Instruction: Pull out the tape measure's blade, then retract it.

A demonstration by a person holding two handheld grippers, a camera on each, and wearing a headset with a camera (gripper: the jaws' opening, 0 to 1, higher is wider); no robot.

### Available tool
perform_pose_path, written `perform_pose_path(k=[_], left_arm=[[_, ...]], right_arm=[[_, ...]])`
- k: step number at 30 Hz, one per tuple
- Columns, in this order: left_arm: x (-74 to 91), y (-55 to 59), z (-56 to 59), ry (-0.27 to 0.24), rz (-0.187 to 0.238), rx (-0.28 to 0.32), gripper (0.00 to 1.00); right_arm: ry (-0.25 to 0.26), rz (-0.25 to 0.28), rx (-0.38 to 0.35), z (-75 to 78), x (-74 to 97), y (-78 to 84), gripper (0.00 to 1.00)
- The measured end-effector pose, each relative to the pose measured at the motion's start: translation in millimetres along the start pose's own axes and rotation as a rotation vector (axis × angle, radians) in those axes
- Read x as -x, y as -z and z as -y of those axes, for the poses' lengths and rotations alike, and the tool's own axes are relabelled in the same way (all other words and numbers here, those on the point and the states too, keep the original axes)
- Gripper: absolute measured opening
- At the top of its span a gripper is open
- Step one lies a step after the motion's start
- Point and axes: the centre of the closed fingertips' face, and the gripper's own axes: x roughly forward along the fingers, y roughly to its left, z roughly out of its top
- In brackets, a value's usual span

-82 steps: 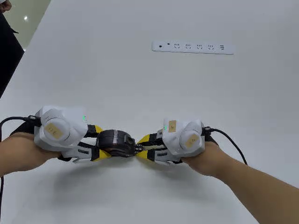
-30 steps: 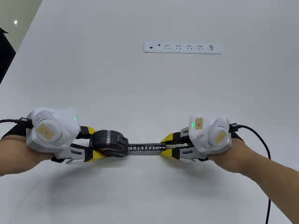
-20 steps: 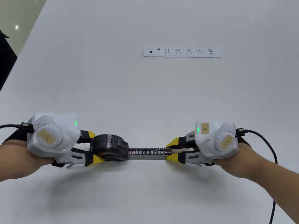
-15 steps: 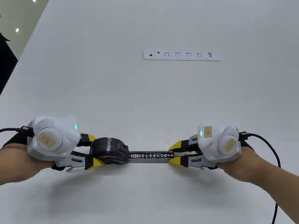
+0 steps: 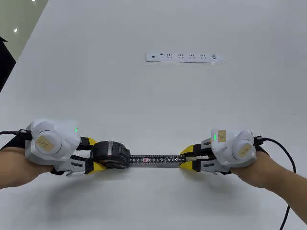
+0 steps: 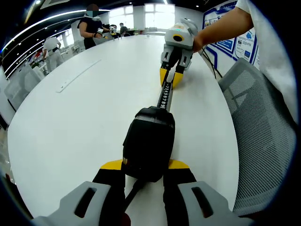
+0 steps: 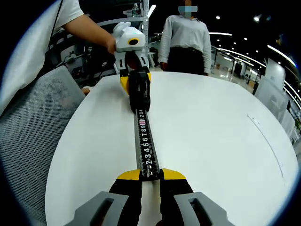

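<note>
While left gripper (image 5: 96, 154) clamps tape measure (image 5: 111, 154), right gripper (image 5: 186, 157) pinches end of extended blade (image 5: 156, 158).

Head view: high, from the person's head, facing forward and down over the tabletop (image 5: 144, 105). Left gripper view: low, close behind the tape measure (image 6: 148, 141), facing along the blade (image 6: 164, 96) toward the right claw (image 6: 170, 77). Right gripper view: low, facing the opposite way toward the left claw (image 7: 136, 81). All three views share the blade.

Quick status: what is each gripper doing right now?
Left gripper: shut on the tape measure case.
Right gripper: shut on the end of the blade, which is pulled out.
</note>
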Motion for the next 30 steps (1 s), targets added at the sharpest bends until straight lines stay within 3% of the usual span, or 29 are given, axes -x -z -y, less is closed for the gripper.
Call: perform_pose_path(k=[30], left_arm=[[-0.2, 0.4, -1.8, -0.001, 0.002, 0.006, 0.25]], right_arm=[[0.013, -0.049, -0.018, 6.7, 28.4, 28.1, 0.11]])
